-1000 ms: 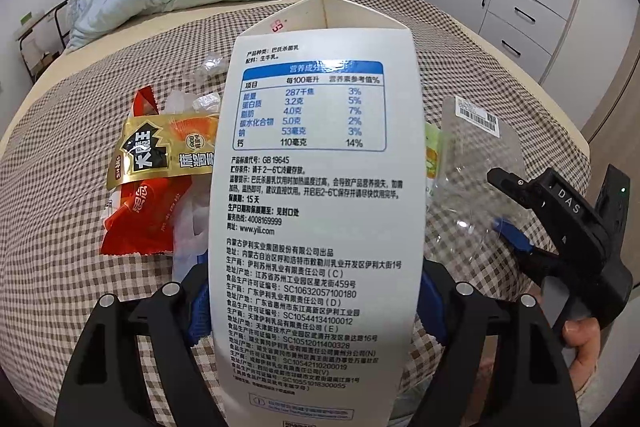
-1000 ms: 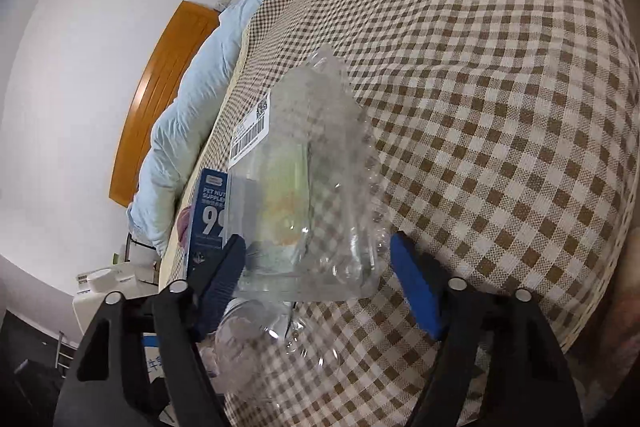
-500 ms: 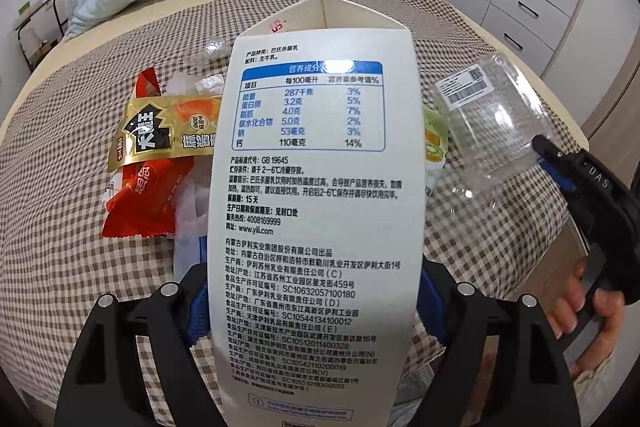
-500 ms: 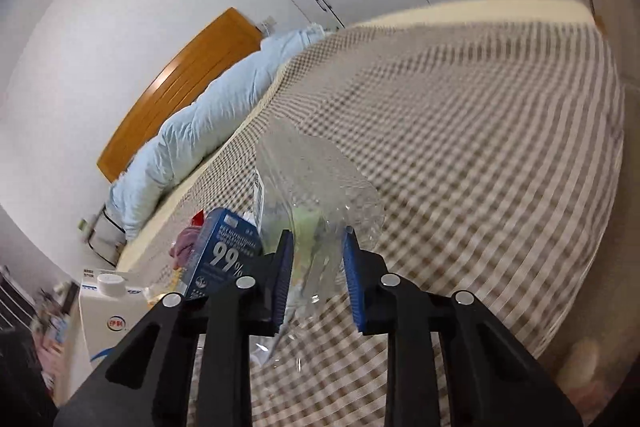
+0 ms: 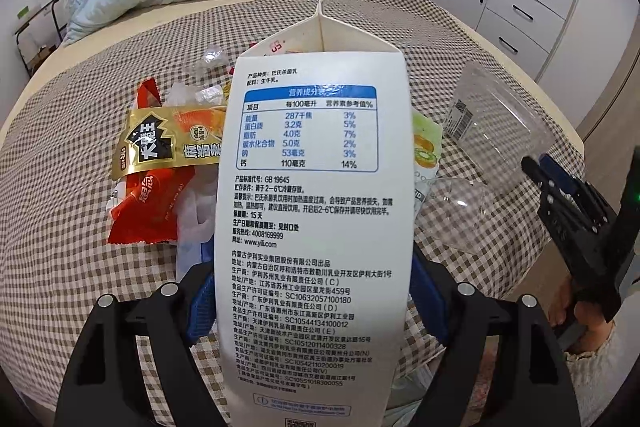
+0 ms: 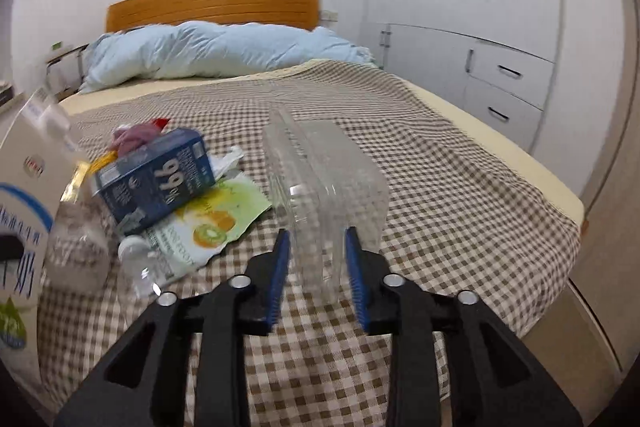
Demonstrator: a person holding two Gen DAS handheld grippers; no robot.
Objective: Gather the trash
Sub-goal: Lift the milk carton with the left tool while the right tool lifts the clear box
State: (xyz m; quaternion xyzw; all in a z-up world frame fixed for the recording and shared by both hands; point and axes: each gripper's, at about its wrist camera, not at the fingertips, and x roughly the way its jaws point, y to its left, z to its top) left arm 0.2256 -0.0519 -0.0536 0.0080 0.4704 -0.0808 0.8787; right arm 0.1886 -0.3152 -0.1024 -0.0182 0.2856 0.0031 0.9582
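Bed edge: the checked bedspread (image 6: pixel 460 187) is running to the bed's right edge, and white drawers (image 6: pixel 508 87) are standing beyond it.
Open room: the far and right parts of the bedspread are lying bare; the blue duvet (image 6: pixel 224 47) is bunched at the far end by the headboard (image 6: pixel 216 1).
Left claw (image 5: pixel 312 299): its blue pads are pressing both sides of an upright milk carton (image 5: pixel 316 187), whose gable top is standing open.
Right claw (image 6: pixel 316 267): its jaws are opening, with the clear plastic clamshell box (image 6: pixel 324 179) standing between the pads; nothing is showing inside the box.
Trash pile: wrappers (image 5: pixel 160 163), a blue box (image 6: pixel 156 179), a kiwi-print pouch (image 6: pixel 216 223) and a clear bottle (image 6: pixel 80 243) are lying left of the clamshell, near the middle of the bed.
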